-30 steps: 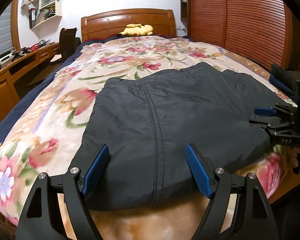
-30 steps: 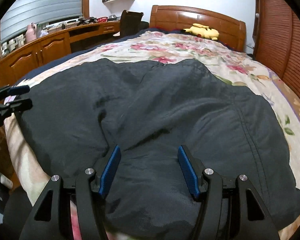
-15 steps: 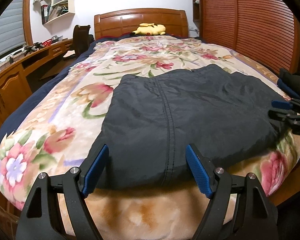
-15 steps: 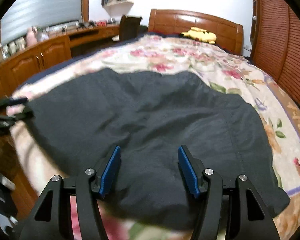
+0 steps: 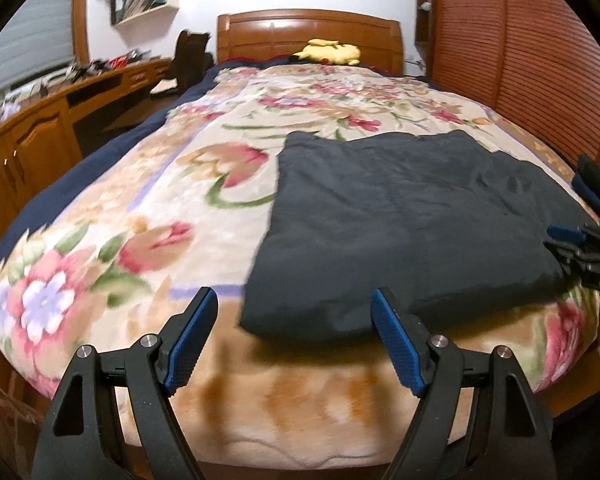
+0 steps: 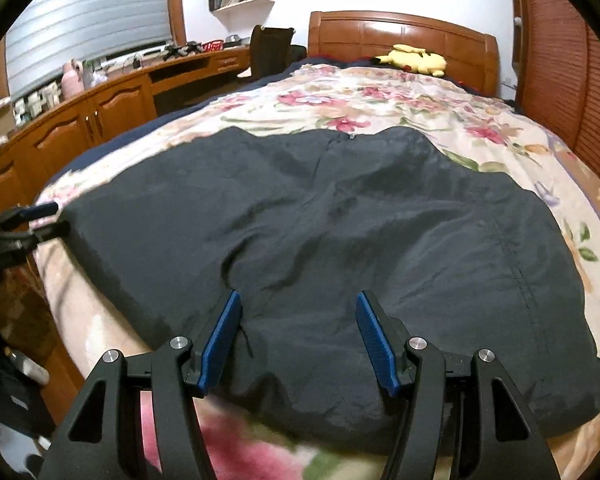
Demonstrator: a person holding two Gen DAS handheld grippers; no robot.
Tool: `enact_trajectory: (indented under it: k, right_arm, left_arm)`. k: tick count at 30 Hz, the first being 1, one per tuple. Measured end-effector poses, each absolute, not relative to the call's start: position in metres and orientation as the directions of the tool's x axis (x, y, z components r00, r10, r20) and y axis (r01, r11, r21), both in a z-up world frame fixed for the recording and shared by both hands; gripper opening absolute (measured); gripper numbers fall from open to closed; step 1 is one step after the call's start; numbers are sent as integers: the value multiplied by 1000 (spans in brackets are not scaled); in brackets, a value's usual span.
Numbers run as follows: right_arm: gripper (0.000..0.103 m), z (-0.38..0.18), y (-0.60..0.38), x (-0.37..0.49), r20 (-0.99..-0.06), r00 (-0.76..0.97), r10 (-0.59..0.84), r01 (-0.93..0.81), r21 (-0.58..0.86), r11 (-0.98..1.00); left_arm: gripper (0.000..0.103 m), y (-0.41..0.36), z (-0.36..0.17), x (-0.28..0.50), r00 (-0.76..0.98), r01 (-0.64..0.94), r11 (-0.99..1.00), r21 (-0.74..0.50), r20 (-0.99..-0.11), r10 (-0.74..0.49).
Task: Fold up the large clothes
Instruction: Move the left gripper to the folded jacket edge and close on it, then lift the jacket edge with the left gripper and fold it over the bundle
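Note:
A dark navy jacket [image 5: 400, 216] lies folded flat on the floral bedspread [image 5: 148, 216], near the foot of the bed. It fills the middle of the right wrist view [image 6: 340, 232], its zipper running away from me. My left gripper [image 5: 294, 336] is open and empty, hovering off the foot edge, its right pad just below the jacket's near left corner. My right gripper [image 6: 298, 336] is open and empty, its tips over the jacket's near hem. Each gripper shows at the edge of the other's view, the right one [image 5: 580, 248] and the left one [image 6: 24, 220].
A wooden headboard [image 5: 308, 36] with a yellow plush toy [image 5: 328, 52] stands at the far end. A long wooden desk and cabinets [image 6: 100, 112] run along the left with a chair [image 6: 270, 48]. A louvred wooden wardrobe [image 5: 520, 64] lines the right side.
Both grippers have pulled back from the jacket toward the foot of the bed. The left one has also shifted left, so the jacket now sits right of its centre.

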State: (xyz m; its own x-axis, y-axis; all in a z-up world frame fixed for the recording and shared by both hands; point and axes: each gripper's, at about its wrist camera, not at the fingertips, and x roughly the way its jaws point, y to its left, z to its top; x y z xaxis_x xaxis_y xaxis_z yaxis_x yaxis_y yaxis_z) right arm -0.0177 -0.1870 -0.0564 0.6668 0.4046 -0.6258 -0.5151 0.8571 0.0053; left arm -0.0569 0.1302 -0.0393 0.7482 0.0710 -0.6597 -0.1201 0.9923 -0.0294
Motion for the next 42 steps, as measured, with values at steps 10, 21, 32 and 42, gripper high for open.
enact_trajectory:
  k: [10,21,32,42]
  right_arm:
    - [62,-60,-184,-17,-620,679,393,-524,-35,851]
    - [62,-62,-186,-25,-615,688,387,-528,-57,848]
    - [62,-63,-190,-30,-610,687,394,-537,-61,842]
    - [62,-51,-210,-41,-610,679,409,-535,-29,844]
  left_arm:
    - [80,151,-58,-46,710,-142,984,-110,-703,24]
    - [73,148,-58,-38,701,-132,981,-142,-713,-9]
    - [9,99,-11,-25,726,7,998,-56,-686,-43]
    - [9,32,75,-19,820,121,993,6,-564,-96]
